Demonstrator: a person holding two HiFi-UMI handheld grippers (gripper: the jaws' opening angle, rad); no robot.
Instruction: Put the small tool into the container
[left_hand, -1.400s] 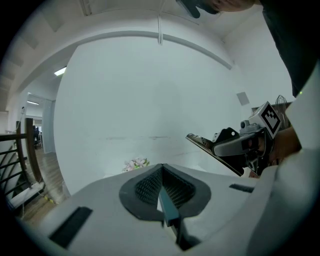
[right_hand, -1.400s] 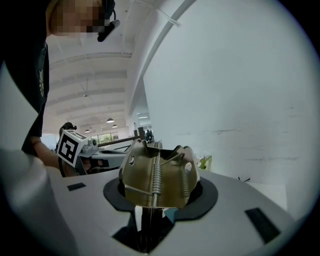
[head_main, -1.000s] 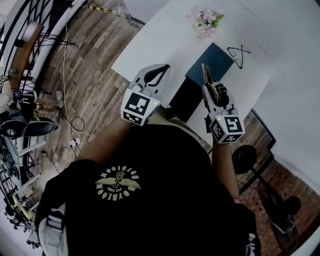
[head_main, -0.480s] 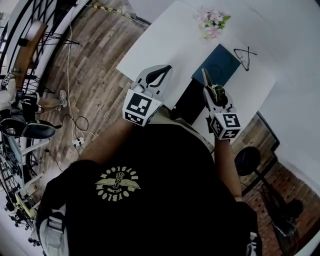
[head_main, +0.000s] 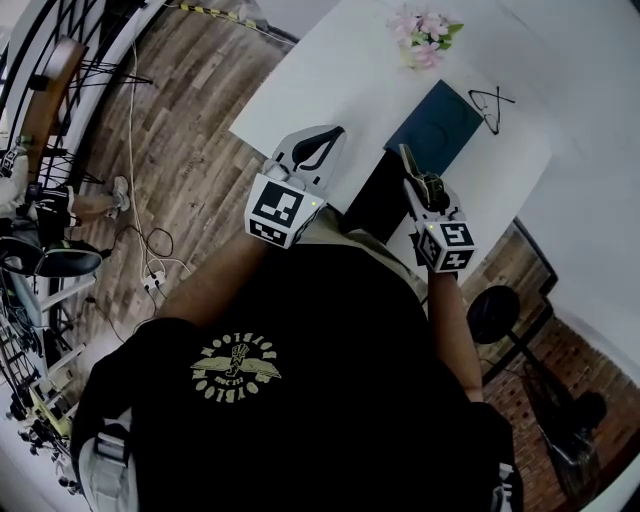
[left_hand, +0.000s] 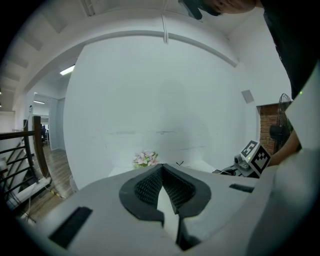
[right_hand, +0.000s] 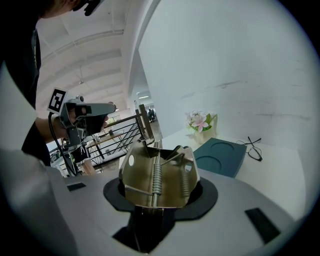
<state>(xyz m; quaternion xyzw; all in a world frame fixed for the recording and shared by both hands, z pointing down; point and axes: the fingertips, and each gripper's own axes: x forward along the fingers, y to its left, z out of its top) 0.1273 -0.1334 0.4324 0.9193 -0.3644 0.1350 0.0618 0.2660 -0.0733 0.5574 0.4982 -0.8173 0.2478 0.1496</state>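
A brass-coloured metal spring clip (right_hand: 157, 176), the small tool, stands between the jaws of my right gripper (right_hand: 159, 192), which is shut on it. In the head view that gripper (head_main: 410, 165) hovers over the table's near edge, just short of the dark teal container (head_main: 437, 124) with round recesses. The same container (right_hand: 220, 156) lies ahead and to the right in the right gripper view. My left gripper (head_main: 318, 142) is held at the left over the table edge; its pads (left_hand: 150, 186) meet at the tip with nothing between them.
On the white table (head_main: 330, 70) a small vase of pink flowers (head_main: 425, 25) stands at the far side, and a pair of glasses (head_main: 490, 102) lies beyond the container. A dark chair (head_main: 375, 195) sits under the near table edge. Wooden floor and railings are at the left.
The head view has shifted slightly. Both grippers stay in nearly the same place, the right one still holding the clip.
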